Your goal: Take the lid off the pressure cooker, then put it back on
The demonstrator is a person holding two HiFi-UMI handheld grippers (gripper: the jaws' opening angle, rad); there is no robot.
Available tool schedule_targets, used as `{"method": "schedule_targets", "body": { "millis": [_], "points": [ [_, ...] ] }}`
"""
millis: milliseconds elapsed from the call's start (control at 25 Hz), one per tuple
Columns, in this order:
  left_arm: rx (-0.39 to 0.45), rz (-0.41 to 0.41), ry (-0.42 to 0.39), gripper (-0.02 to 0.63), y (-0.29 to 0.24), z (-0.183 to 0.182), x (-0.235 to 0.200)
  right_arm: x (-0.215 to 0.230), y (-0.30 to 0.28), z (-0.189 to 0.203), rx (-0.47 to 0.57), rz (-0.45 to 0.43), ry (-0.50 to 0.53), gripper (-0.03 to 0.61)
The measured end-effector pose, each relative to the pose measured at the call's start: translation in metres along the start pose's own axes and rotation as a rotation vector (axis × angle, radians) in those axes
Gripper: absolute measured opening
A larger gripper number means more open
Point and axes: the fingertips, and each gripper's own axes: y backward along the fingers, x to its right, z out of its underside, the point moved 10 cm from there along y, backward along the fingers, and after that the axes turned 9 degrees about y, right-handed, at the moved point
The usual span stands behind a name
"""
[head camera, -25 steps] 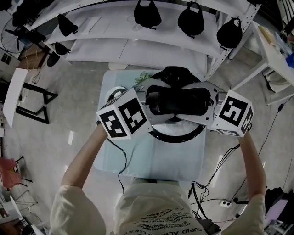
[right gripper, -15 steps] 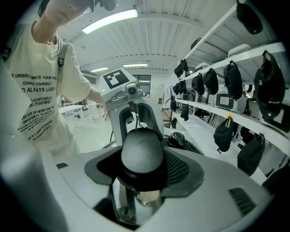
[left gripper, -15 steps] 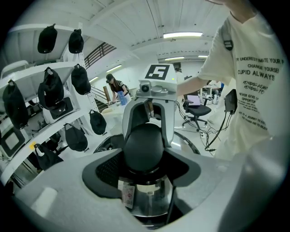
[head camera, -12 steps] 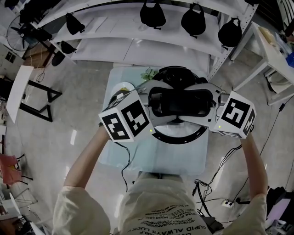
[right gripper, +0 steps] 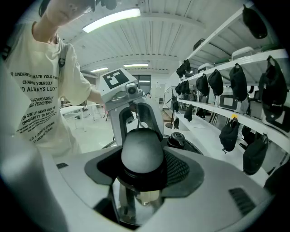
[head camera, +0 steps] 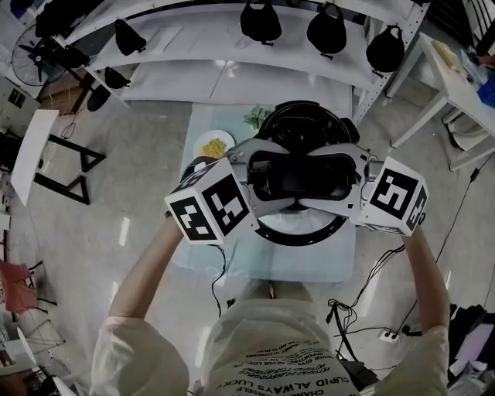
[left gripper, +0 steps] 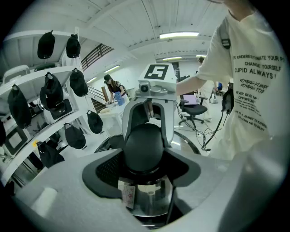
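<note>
Past the lid, the black cooker pot blocks the way, with a plate of yellow food and a leafy sprig off to the lid's far left. My left tongs and right tongs clamp the lid's handle, filling both its sides. The bench nearer me than the lid lies open, except a cable at left.

A: The floor?
B: Grey and bare; a power strip lies on it at the right.
A: Furniture?
B: White shelves hung with black caps; a pale table in front of them; a fan far left; an office chair; strip lights overhead.
</note>
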Motion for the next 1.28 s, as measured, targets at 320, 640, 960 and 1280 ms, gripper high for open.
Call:
{"method": "schedule_targets", "body": {
  "millis": [320, 640, 960, 1280],
  "points": [
    [-0.002, 0.014, -0.005, 0.282, 0.027, 0.022, 0.033, -0.041, -0.021, -0.018, -0.005, 0.002, -0.008, 0.276],
    [-0.012, 0.030, -0.005, 0.282, 0.046, 0.043, 0.061, -0.076, -0.040, -0.029, -0.015, 0.007, -0.027, 0.276],
    [-0.022, 0.050, 0.008, 0.282, 0.055, 0.068, 0.085, -0.107, -0.060, -0.030, -0.029, -0.003, -0.062, 0.276],
    [-0.045, 0.070, 0.028, 0.282, 0.053, 0.093, 0.102, -0.130, -0.081, -0.019, -0.040, -0.020, -0.089, 0.276]
  ]
}}
